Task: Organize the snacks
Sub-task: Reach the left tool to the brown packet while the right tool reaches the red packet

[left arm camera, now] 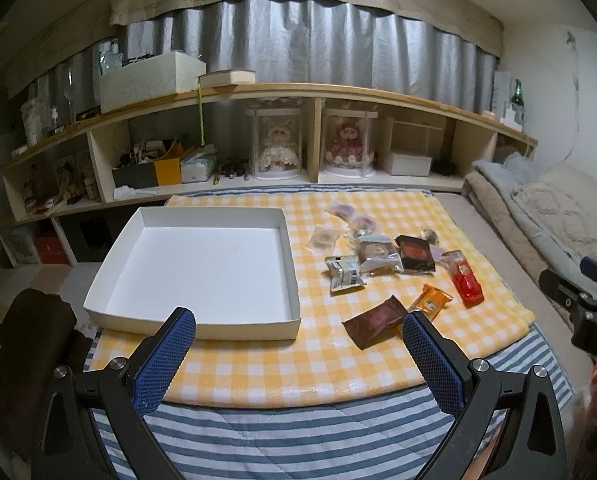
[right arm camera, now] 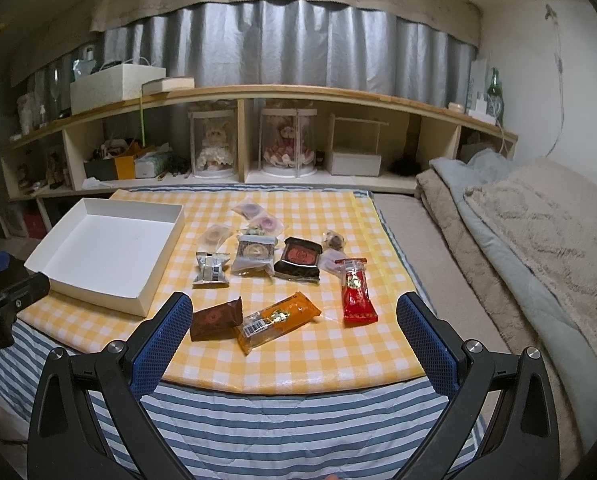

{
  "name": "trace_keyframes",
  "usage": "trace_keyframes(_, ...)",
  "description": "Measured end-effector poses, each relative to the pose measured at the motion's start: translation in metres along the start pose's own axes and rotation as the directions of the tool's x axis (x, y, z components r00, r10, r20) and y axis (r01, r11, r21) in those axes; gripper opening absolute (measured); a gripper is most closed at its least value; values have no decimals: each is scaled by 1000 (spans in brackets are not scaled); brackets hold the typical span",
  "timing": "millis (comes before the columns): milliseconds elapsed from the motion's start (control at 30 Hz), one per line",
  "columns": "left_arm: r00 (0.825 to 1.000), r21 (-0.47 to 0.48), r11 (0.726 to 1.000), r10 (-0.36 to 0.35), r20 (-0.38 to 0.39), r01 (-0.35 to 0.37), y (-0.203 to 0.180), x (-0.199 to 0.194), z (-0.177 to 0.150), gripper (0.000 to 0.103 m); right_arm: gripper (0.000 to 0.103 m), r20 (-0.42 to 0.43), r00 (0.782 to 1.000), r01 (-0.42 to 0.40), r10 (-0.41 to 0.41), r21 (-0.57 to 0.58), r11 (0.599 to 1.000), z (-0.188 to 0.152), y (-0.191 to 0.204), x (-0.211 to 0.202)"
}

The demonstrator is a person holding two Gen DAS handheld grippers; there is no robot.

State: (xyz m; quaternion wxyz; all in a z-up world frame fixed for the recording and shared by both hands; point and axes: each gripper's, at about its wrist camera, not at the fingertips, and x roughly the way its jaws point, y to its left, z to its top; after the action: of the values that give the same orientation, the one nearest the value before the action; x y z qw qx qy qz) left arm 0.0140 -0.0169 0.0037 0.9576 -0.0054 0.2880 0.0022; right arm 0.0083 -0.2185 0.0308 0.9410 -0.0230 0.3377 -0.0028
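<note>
On the left of the yellow-and-white checked cloth [right arm camera: 298,352] sits a shallow white cardboard tray [left arm camera: 226,330], with nothing in it; its near wall lies close to the cloth's front edge. Right of it, apart from its side wall, the wrapped snacks lie loose: a silver foil packet [right arm camera: 211,270], a clear packet with a round cake [right arm camera: 254,258], a black packet with a red seal [right arm camera: 300,262], and small clear round-sweet packets behind them. Nearer the front lie a brown square packet [right arm camera: 217,319], an orange bar wrapper [right arm camera: 276,320] overlapping it, and a red bar wrapper [right arm camera: 357,294]. Bare cloth remains ahead of the front row and along the right edge. The left gripper [left arm camera: 298,330] hangs before the tray's near right corner, jaws spread wide and holding nothing. The right gripper [right arm camera: 294,316] hangs over the brown and orange packets, jaws likewise spread and empty.
</note>
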Motion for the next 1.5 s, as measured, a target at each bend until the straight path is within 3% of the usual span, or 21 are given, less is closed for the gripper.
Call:
trace_keyframes(167,1000,24,1000,1,15,-2,-11,12,7,103,103,-42,999,-18,21,55,998,5,-8,19)
trace_keyframes(733,984,72,982,-173,-52,176,-23,109,32,103,103,-130,988,96,-84,92,991,36,-50,112)
trace_keyframes(1033,953,122,949,-277,-119,291,-35,180,40,103,103,-144,980,149,-136,82,985,43,-77,172)
trace_keyframes(1200,913,126,914,-357,-199,385,-41,223,39,103,103,-189,967,193,-173,91,977,42,-94,201)
trace_keyframes(1333,883,148,893,-375,-282,426,-48,254,29,103,103,-248,965,132,-87,169,977,37,-112,220)
trace_keyframes(1433,878,163,896,-346,-330,414,-50,276,20,100,103,-269,963,85,-14,253,964,32,-123,228)
trace_keyframes(1500,875,169,901,-320,-362,400,-50,289,15,91,103,-249,968,63,17,310,949,29,-126,229)
